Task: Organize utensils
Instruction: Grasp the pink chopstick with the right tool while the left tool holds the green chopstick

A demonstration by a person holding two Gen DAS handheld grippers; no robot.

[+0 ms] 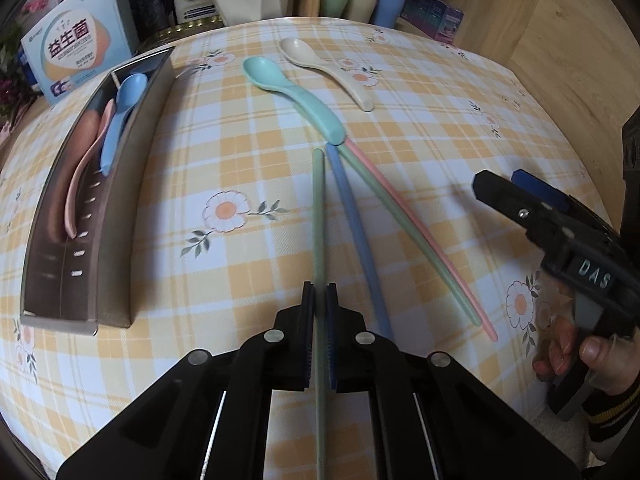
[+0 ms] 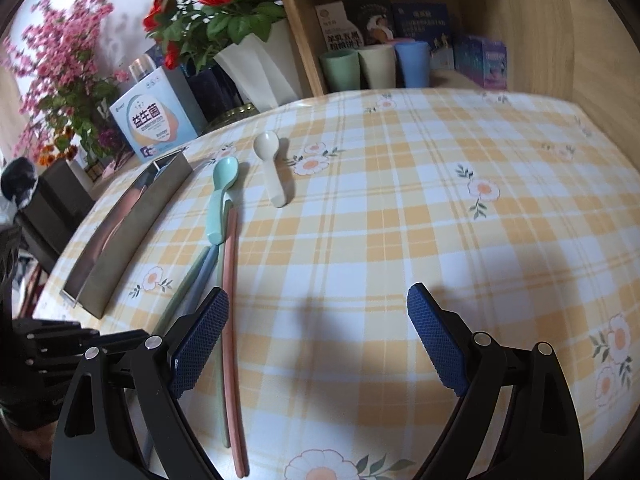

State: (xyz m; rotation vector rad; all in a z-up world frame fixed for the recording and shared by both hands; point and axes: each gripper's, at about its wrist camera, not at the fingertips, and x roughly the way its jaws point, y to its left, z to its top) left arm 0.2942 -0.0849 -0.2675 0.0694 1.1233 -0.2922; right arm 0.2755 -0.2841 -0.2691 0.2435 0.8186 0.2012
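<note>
Up close, the left claw (image 1: 319, 300) is clenched on a green chopstick (image 1: 318, 216), its two pads pressed against the stick's sides while the stick's far end points up the worktop (image 1: 420, 128), which wears a yellow plaid cloth with daisies. Just to the right of it lie a blue chopstick (image 1: 356, 236), a second green chopstick (image 1: 404, 232) and a pink chopstick (image 1: 424, 232), fanned out, their far tips gathered at the handle end of a teal spoon (image 1: 292, 92). A cream spoon (image 1: 328, 68) rests apart, beyond the teal one, bowl up.

At the left, a long metal tray (image 1: 116, 216) sits on the cloth, holding a blue spoon (image 1: 120, 120) and a pink spoon (image 1: 86, 168) side by side.

The right claw (image 2: 318, 332) hangs released, its blue-padded fingers (image 2: 196, 344) spread wide over bare cloth and gripping nothing; the pink chopstick runs just inside its left finger. From the left wrist view, the person's right hand (image 1: 580, 356) is wrapped round that tool's grip at the worktop's edge.

Behind the worktop stand three cups (image 2: 376, 64) in green, cream and blue on a wooden shelf, a white pot of red roses (image 2: 212, 8), pink blossoms (image 2: 60, 56), and a light-blue box (image 2: 154, 124) printed with Chinese characters.
</note>
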